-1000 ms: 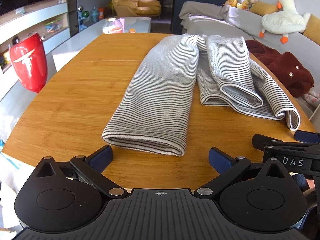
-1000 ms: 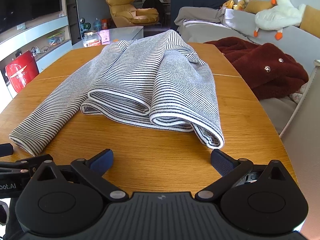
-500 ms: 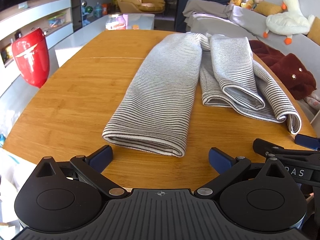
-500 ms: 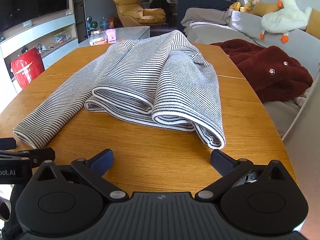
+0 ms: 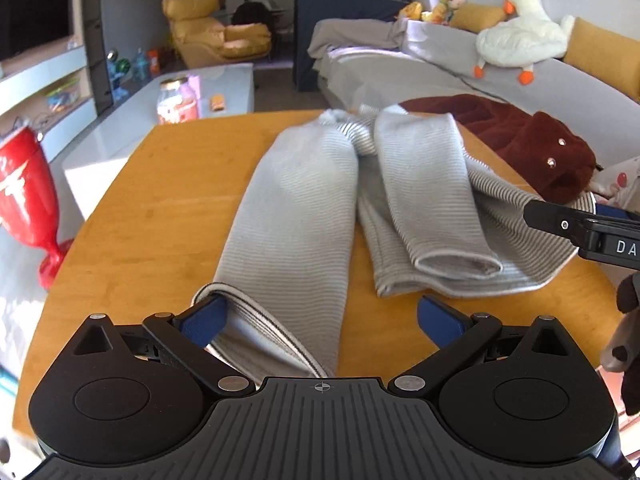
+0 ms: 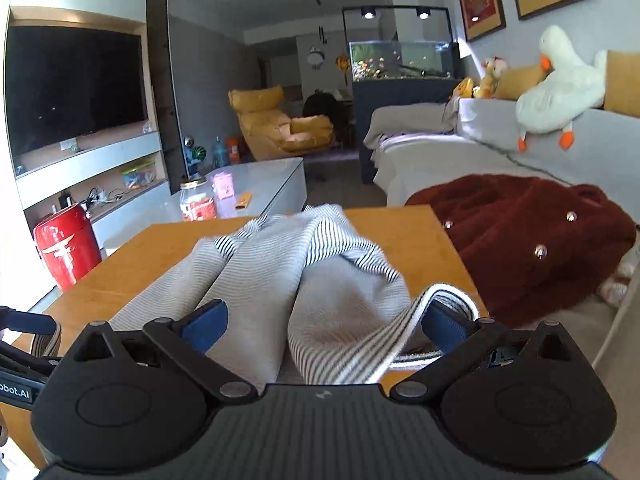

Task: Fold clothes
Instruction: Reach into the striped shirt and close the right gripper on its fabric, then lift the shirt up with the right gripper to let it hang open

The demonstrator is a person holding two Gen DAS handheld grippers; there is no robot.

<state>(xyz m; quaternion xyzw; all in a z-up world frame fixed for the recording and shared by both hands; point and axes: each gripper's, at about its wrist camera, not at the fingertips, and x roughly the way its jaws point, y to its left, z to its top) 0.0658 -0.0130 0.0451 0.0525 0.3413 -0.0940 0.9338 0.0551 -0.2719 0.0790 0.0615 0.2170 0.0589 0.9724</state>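
Now your left gripper (image 5: 320, 316) and right gripper (image 6: 324, 324) both have their jaws wide apart around the near ends of the striped sweater (image 5: 296, 216) lying on the wooden surface (image 5: 160, 200), so you can pinch both ends together.

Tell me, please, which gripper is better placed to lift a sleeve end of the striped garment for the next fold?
Probably the left gripper: the cuff of the long sleeve lies between its open fingers, one finger inside the opening. The right gripper also straddles cloth, but a bunched hem, not a sleeve end.
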